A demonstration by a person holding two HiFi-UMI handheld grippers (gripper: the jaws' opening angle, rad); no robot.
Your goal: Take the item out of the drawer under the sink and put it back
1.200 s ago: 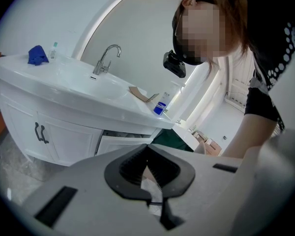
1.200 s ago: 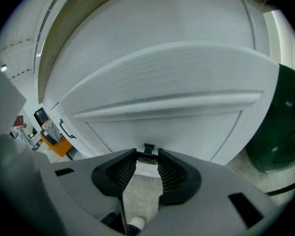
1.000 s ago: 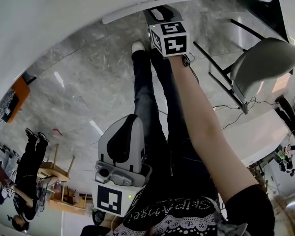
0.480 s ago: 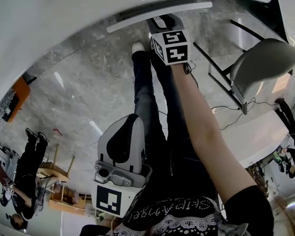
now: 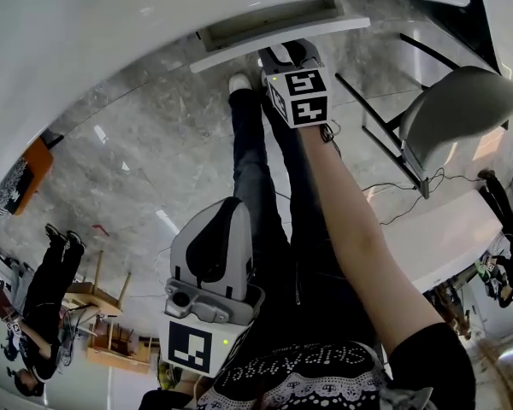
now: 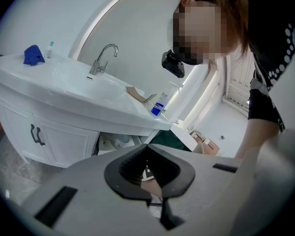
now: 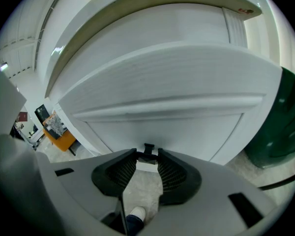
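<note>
Hanging low by the person's waist, the left gripper had its jaws pressed together on nothing. Beyond it, the person's outstretched right arm reached down over the grey marble floor to the right gripper, whose jaws pinched the small black handle of the white drawer under the sink. The drawer stood partly open, a narrow strip of its inside showing below the basin. The item within could not be made out from any view. On the sink above stood a chrome tap, with a blue cloth at one end of the counter and a small blue bottle at the other. A grey chair stood off to the person's right.
</note>
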